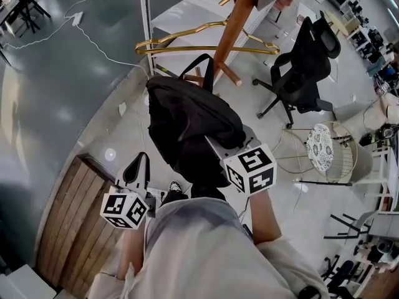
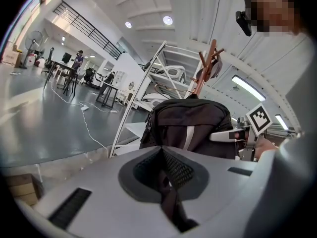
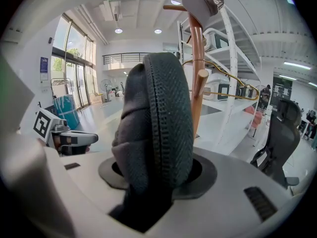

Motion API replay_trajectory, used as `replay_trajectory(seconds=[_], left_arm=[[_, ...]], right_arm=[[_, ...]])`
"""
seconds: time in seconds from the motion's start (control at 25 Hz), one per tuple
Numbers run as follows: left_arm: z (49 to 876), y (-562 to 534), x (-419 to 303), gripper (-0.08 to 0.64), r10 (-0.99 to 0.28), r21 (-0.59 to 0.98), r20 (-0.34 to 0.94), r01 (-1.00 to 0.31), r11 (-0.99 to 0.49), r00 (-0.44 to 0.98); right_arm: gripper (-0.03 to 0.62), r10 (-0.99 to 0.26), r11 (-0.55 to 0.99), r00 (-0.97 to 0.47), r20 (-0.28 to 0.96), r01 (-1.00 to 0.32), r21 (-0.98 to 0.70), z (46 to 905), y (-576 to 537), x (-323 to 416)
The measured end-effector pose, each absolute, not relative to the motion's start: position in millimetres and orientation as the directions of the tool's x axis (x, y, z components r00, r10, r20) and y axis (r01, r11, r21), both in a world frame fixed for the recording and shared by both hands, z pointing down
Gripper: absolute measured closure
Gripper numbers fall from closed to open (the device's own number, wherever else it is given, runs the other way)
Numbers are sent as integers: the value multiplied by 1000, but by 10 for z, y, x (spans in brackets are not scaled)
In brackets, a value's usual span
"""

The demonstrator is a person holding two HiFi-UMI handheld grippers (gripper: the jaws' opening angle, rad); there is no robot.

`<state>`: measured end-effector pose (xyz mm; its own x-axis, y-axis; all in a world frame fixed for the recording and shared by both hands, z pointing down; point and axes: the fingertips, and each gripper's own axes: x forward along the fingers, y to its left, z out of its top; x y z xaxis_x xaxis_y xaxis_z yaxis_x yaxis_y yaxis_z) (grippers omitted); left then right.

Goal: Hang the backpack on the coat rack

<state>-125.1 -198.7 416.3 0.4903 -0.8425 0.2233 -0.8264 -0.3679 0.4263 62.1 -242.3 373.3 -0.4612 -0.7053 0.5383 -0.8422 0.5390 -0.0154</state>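
Note:
The black backpack (image 1: 187,120) hangs in the air in front of me, below the wooden coat rack (image 1: 235,27). My right gripper (image 1: 216,147) is shut on a thick padded part of the backpack (image 3: 158,118), which fills its jaws. My left gripper (image 1: 141,189) is lower left and shut on a thin black strap (image 1: 136,169); that strap (image 2: 171,192) runs between its jaws. In the left gripper view the backpack (image 2: 190,125) hangs ahead with the coat rack (image 2: 208,66) behind. In the right gripper view the rack pole (image 3: 197,83) stands just behind the bag, and a grey cap (image 3: 203,1) sits on it.
Gold hangers (image 1: 206,42) hang by the rack on a white shelf frame (image 1: 145,17). A black office chair (image 1: 305,67) stands to the right, with a round wire stool (image 1: 321,145) nearer. Wooden boards (image 1: 68,223) lie at lower left. A white cable (image 1: 93,42) crosses the floor.

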Motion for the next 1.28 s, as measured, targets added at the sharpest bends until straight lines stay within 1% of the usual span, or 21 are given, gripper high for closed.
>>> replay_trajectory(seconds=[0.6, 1.28], left_arm=[[4347, -1949, -1400, 555, -844, 438, 278, -842, -314, 459], [4364, -1954, -1422, 555, -848, 430, 293, -853, -295, 441]], right_arm=[[394, -681, 529, -455, 574, -848, -44, 3987, -2613, 559], [393, -636, 522, -459, 621, -848, -92, 4300, -2713, 539]])
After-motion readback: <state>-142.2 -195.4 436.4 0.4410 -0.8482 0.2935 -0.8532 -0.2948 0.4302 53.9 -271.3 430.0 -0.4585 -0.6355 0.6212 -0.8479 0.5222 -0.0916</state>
